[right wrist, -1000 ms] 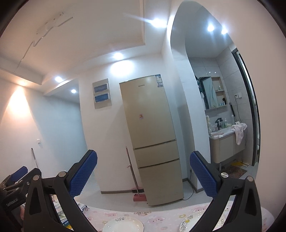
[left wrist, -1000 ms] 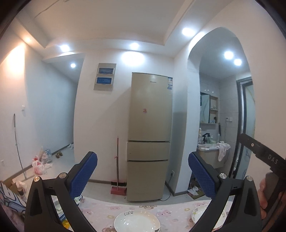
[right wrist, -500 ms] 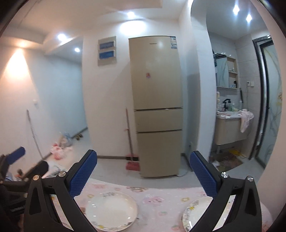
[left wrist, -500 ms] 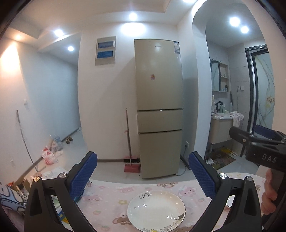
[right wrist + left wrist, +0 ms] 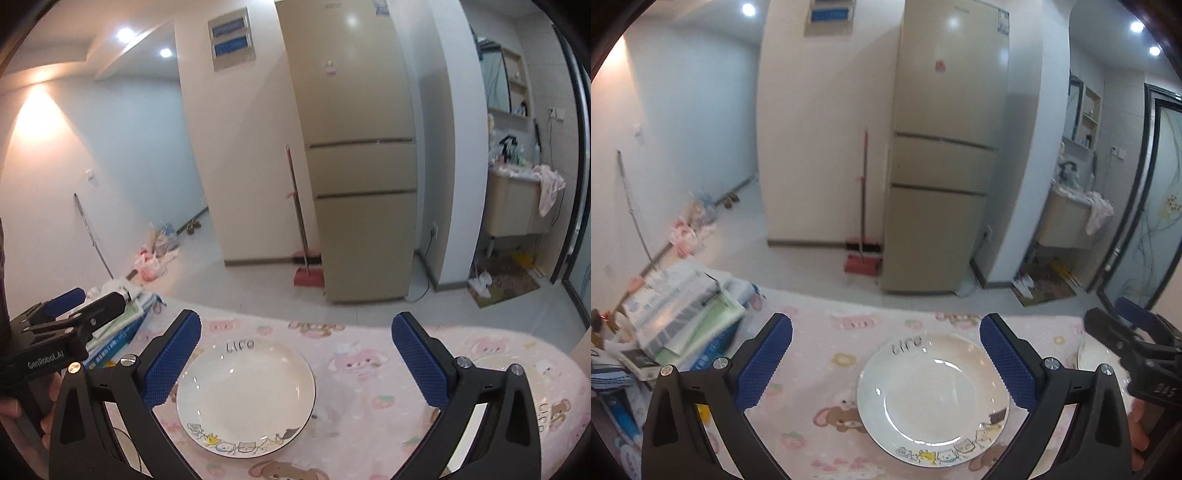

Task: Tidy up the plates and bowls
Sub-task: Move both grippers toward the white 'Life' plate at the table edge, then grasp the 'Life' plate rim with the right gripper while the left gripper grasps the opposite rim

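Both grippers are hovering above the table, which is lying under a pink cartoon-print cloth, and neither is carrying anything. The left gripper is standing with its jaws spread wide, and so is the right gripper.

The white plate with lettering on its far rim and cartoon animals on its near rim is sitting flat toward the middle of the table. In the left wrist view it is lying below and slightly right of the gap between the jaws, its right rim passing under the right blue pad. In the right wrist view the same plate is sitting toward the left jaw, off centre. A plate being round, no long axis matters; the rim is what counts. By my reading the left gripper is the nearer and better lined up.

A second plate is sitting near the table's right edge, largely hidden behind the right jaw's black frame; its pattern is too covered to make out. No bowl is showing in either view. A stack of books and papers is crowding the table's left edge, partly cut off
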